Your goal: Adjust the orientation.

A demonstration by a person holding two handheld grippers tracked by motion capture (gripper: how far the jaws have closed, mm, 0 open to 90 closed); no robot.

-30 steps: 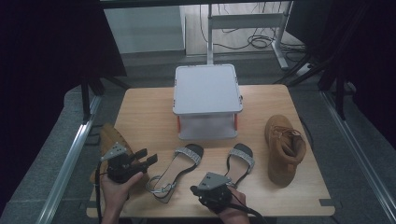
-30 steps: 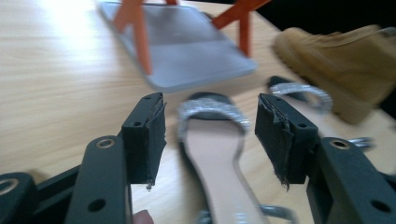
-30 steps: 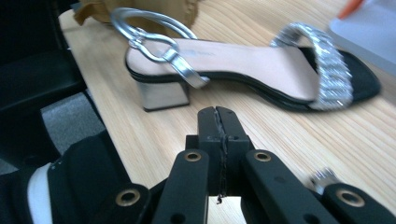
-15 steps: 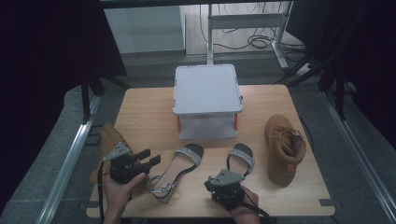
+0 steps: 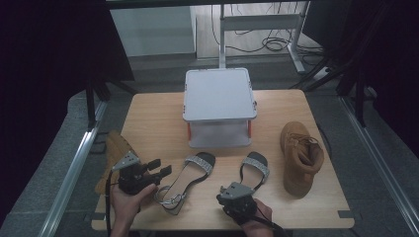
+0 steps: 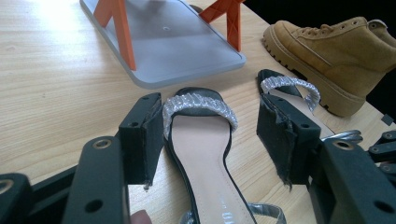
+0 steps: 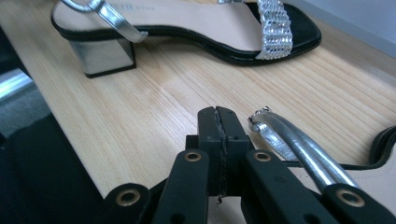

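A tan boot (image 5: 114, 157) is lying at the left edge of the tabletop (image 5: 158, 123), partly hanging past it. Just beside it, near the front left corner, the left gripper (image 5: 159, 171) is hovering in the person's left hand (image 5: 126, 202), its fingers (image 6: 144, 136) standing released and spread. In the left gripper view they are framing the toe strap of the left sandal (image 6: 205, 154) without pressing on it.

That left sandal (image 5: 185, 180) is lying slantwise near the front edge, its sparkly strap pointing toward the middle of the tabletop and its silver ankle strap toward the person. Behind it, at the middle of the far edge, a grey box (image 5: 219, 106) with orange clasps is standing with its lid on.

The right sandal (image 5: 254, 168) is lying just to the right, toe pointing away from the front edge. The right gripper (image 5: 236, 191) is resting over its heel end near the front edge, held in the right hand (image 5: 257, 217). In the right gripper view its fingers (image 7: 210, 135) are clenched together with nothing between them, and the silver ankle strap (image 7: 285, 142) is passing just beside them.

A second tan boot (image 5: 299, 155) is lying near the right edge, well apart from the sandals.
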